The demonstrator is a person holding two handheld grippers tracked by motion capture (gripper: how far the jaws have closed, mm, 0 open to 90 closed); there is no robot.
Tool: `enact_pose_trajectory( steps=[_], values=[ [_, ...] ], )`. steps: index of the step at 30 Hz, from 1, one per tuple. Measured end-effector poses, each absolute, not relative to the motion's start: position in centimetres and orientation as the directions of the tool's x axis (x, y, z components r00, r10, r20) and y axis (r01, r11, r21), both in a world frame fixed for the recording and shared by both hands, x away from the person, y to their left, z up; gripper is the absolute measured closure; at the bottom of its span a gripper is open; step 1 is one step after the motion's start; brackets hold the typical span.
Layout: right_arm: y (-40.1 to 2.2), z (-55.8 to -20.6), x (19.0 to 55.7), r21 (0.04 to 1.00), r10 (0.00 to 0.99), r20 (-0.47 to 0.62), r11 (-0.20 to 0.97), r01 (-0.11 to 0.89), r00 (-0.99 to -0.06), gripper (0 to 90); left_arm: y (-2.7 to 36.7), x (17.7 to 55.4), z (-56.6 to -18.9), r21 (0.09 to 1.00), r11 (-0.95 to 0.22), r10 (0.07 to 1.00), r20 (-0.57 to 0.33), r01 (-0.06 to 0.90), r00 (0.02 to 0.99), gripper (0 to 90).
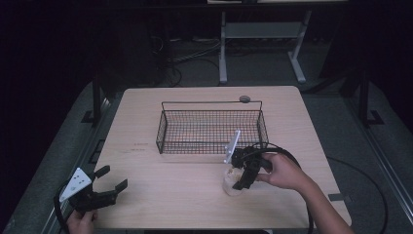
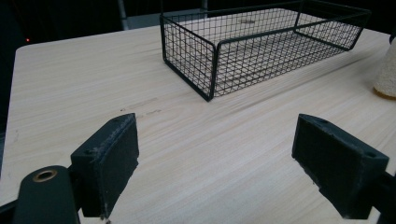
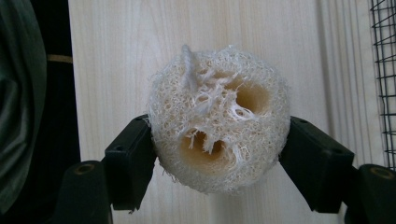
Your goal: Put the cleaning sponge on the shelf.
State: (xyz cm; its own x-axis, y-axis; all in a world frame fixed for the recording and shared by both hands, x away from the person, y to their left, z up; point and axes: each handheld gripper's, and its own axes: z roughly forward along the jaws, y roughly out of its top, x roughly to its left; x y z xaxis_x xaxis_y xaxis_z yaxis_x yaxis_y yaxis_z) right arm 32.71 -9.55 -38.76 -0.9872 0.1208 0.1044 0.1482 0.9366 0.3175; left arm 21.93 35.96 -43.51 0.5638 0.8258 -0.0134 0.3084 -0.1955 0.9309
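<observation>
A pale, fibrous loofah sponge (image 3: 217, 123) stands on the wooden table (image 1: 195, 195), in front of the black wire basket (image 1: 212, 129). My right gripper (image 3: 217, 154) points down over it, and both black pads press its sides, so it is shut on the loofah (image 1: 232, 184). In the high view this right gripper (image 1: 246, 175) sits just before the basket's front right corner. My left gripper (image 1: 111, 179) rests near the table's front left corner, jaws wide open with nothing between them. In the left gripper view its pads (image 2: 112, 161) frame bare table, with the basket (image 2: 261, 51) beyond and the loofah (image 2: 386, 72) at the right edge.
The wire basket holds nothing. A small dark round disc (image 1: 244, 99) lies on the table behind the basket's back right corner. Bare table top lies between the two grippers. The floor beyond the table holds a white frame (image 1: 263, 44) and cables.
</observation>
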Motion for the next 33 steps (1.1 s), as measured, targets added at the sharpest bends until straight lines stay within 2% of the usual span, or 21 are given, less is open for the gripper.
enact_pose_trajectory(
  steps=[33],
  values=[
    [-8.0,-32.8,36.1,0.332,0.115,0.032,0.936,0.119,-0.993,29.0,35.9,22.2,-43.6,0.930,-0.197,0.823,-0.016,0.312,0.568,13.9]
  ],
)
